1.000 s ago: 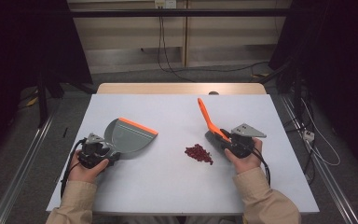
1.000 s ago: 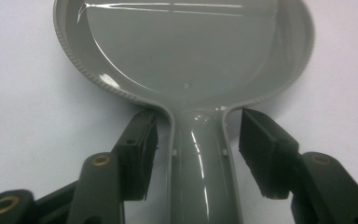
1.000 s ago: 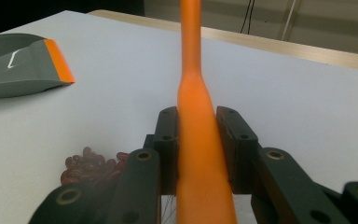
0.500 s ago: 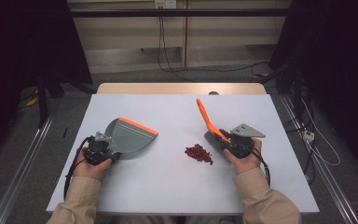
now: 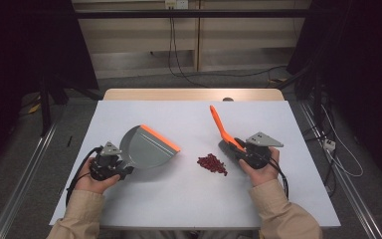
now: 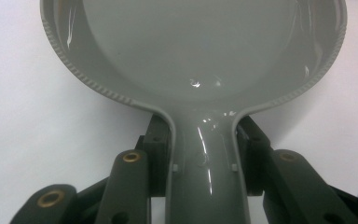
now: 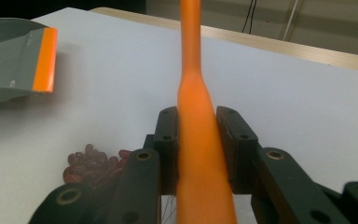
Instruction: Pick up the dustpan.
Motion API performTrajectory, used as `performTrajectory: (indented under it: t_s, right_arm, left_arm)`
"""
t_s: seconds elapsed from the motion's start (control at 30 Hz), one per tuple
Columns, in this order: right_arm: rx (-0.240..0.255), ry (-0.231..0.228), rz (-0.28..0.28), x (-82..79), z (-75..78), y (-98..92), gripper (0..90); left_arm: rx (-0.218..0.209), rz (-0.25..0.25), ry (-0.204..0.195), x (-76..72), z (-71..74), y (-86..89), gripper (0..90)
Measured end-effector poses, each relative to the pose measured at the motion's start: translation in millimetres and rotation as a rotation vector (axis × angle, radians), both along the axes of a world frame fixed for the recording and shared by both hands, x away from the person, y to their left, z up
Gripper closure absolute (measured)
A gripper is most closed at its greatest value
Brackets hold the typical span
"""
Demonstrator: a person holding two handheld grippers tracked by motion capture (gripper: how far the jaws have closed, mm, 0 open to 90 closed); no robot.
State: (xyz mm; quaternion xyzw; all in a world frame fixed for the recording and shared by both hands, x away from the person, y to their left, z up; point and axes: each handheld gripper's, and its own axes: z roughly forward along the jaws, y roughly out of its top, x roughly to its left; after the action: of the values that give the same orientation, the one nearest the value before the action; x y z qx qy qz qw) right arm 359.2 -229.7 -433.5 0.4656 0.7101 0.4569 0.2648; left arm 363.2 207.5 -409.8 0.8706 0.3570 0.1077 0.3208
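The worktop (image 5: 189,199) is a pale grey-white sheet with a strip of bare wood along its far edge at 12 o'clock. A small heap of red beans (image 5: 212,164) lies directly on it, just right of centre toward 3 o'clock. At 9 o'clock a grey dustpan (image 5: 146,148) with an orange lip sits low over the sheet; whether it touches cannot be told.

Even overhead light brightens the pale desk (image 5: 179,199) while the room around it falls into darkness at 9 and 3 o'clock. Soft shadows sit under objects. Small glare spots shine on the grey dustpan (image 6: 196,56). Both close views blur toward 6 o'clock.
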Motion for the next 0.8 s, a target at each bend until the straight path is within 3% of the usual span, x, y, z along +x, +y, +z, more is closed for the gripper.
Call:
performTrajectory:
  t_s: [0.13, 0.27, 0.37, 0.53, 0.67, 0.77, 0.8]
  right_arm:
    - [0.003, 0.0, 0.0, 0.3, -0.2, 0.0, 71.4]
    - [0.001, -0.002, 0.001, 0.5, -0.4, 0.4, 71.4]
    - [-0.001, -0.001, 0.002, 0.3, -0.4, 0.4, 71.4]
    - [-0.009, 0.0, 0.007, -0.2, -0.4, 0.7, 71.3]
    - [-0.028, 0.004, 0.012, -0.5, 0.2, 1.2, 71.2]
    - [-0.031, 0.025, 0.022, 1.2, 1.4, 1.9, 70.5]
    - [-0.043, 0.041, 0.028, 2.2, 2.6, 2.7, 70.2]
  left_arm:
    - [-0.004, -0.101, 0.009, -10.6, -0.6, -13.4, 63.8]
    - [-0.004, -0.172, 0.033, -19.7, -2.2, -27.4, 63.7]
    - [0.022, -0.223, 0.038, -23.7, -3.4, -37.1, 63.7]
    - [0.038, -0.278, 0.061, -28.0, -7.6, -50.0, 63.7]
    - [0.027, -0.287, 0.067, -30.5, -11.3, -57.5, 63.7]
    - [0.092, -0.342, 0.07, -27.6, -11.2, -58.1, 63.6]
    - [0.081, -0.335, 0.072, -28.3, -12.3, -59.4, 63.6]
